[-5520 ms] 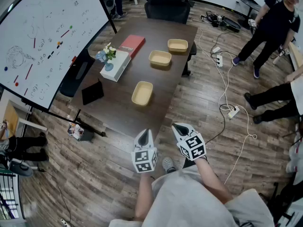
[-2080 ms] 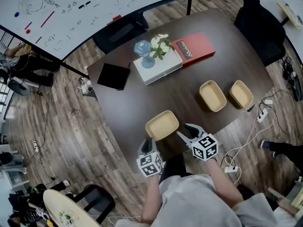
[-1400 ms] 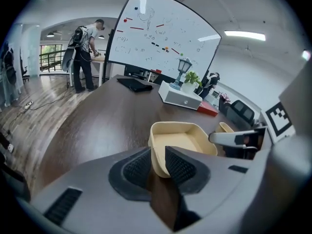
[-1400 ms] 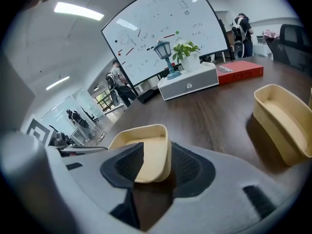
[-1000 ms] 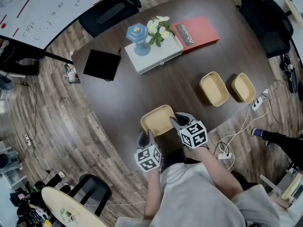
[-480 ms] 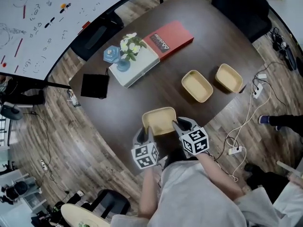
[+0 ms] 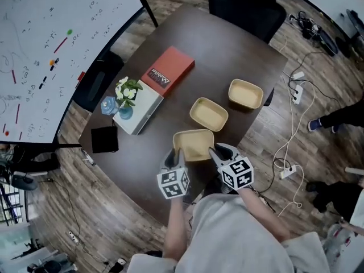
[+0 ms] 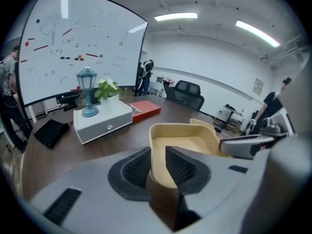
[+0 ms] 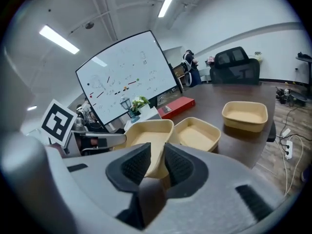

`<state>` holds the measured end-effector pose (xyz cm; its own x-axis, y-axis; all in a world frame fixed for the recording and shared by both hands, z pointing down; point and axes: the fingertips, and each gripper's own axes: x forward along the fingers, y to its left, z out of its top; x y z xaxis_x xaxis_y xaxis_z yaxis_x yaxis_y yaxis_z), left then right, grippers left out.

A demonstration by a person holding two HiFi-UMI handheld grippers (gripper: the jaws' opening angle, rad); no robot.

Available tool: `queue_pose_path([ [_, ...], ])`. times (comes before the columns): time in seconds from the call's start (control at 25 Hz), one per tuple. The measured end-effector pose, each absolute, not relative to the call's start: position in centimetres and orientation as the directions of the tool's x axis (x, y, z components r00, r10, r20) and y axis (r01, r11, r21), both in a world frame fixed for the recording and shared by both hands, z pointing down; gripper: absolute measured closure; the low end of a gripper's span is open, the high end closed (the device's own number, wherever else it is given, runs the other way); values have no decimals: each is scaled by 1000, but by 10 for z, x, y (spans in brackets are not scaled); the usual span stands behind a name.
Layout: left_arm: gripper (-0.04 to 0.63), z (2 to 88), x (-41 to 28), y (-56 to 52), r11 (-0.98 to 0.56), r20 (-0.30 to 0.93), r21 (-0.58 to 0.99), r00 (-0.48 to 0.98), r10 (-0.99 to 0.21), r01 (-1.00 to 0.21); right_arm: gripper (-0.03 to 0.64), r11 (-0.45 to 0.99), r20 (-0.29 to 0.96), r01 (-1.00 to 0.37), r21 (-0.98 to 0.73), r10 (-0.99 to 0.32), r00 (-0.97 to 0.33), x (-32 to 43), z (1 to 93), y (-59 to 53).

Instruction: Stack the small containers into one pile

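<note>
Fingers of right gripper and left gripper pinch nearest container, left's opening

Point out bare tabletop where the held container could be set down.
Widest bare patch: the far table end, between red book and far container. Also bare between black pad and nearest container. Crowded along the right edge, where three containers line up.

Mid container close ahead; table beyond bare.
</note>
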<state>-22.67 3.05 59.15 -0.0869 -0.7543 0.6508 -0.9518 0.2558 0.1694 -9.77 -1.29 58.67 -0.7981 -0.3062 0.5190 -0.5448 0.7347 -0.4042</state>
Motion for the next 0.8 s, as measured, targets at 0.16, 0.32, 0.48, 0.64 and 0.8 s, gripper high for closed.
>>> queue_pose_path([
  [0.16,505,579,-213,-22,121,630,162,8,-777,-979,532,689,509,-609,-394,-388,-768,-79,577,-42],
  [0.32,504,570,-207,-68,-12,613,138,95,-784,-990,531,684,488,-619,-386,-418,-766,-73,570,-59],
  [0.48,497,562,-199,-91,-113,606,109,156,-780,-988,481,716,481,-606,-346,-419,-770,-74,564,-59],
  [0.64,497,563,-199,-108,-174,612,113,206,-764,-978,466,735,464,-593,-331,-420,-780,-78,558,-63],
  [0.8,498,563,-194,-121,-222,609,142,262,-749,-965,446,733,448,-597,-326,-436,-780,-78,550,-70],
])
